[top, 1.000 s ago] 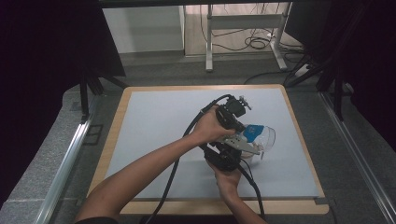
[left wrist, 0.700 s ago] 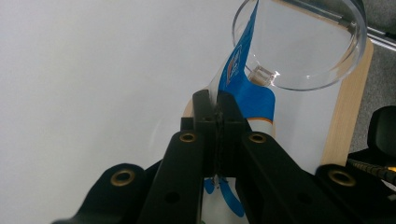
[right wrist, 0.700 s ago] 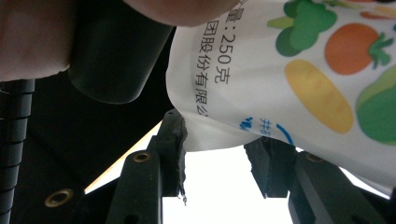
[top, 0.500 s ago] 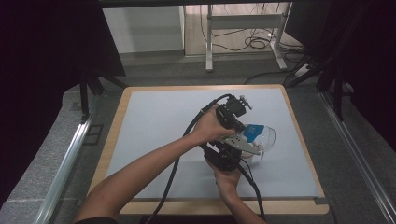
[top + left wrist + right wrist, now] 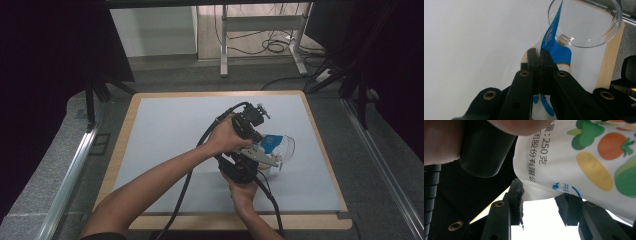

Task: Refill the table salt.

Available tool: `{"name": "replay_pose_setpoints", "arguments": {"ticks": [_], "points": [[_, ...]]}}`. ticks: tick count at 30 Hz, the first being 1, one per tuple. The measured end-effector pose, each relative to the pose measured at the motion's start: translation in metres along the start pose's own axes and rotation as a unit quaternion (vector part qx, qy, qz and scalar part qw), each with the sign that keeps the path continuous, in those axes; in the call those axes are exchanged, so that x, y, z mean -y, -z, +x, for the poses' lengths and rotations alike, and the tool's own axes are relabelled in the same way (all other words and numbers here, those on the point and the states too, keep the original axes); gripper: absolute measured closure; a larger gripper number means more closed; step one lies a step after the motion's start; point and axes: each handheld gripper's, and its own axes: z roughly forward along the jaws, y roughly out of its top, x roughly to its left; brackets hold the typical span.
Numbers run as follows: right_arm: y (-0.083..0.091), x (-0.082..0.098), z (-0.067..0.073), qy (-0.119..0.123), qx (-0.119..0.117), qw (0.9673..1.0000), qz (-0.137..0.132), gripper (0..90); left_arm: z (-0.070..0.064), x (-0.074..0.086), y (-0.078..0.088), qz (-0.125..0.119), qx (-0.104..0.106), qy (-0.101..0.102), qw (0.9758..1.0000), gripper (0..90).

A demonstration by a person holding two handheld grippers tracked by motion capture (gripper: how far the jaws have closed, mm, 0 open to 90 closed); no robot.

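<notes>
Left gripper view shows the left hand-held gripper point(image 5: 540, 53) pinching the pouch point(image 5: 556, 47) toward the cup point(image 5: 596, 37) for pouring, while the right hand-held gripper point(image 5: 539, 195) clamps its bottom steady

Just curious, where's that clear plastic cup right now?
In the high view the clear cup lies tipped at the mat's right half, just right of both tools, beside the pouch.

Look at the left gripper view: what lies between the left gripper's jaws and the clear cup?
The pouch's blue-and-white top edge, pinched in the shut left gripper, reaches to the clear cup's rim.
</notes>
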Motion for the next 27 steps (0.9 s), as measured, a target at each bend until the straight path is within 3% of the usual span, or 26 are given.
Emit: {"name": "replay_pose_setpoints", "arguments": {"ticks": [27], "points": [[-0.0007,0.0,-0.002,-0.001,0.003,1.0,0.0,60.0,0.0013,-0.0005,-0.0037,0.004,0.002,-0.002,1.0,89.6]]}}
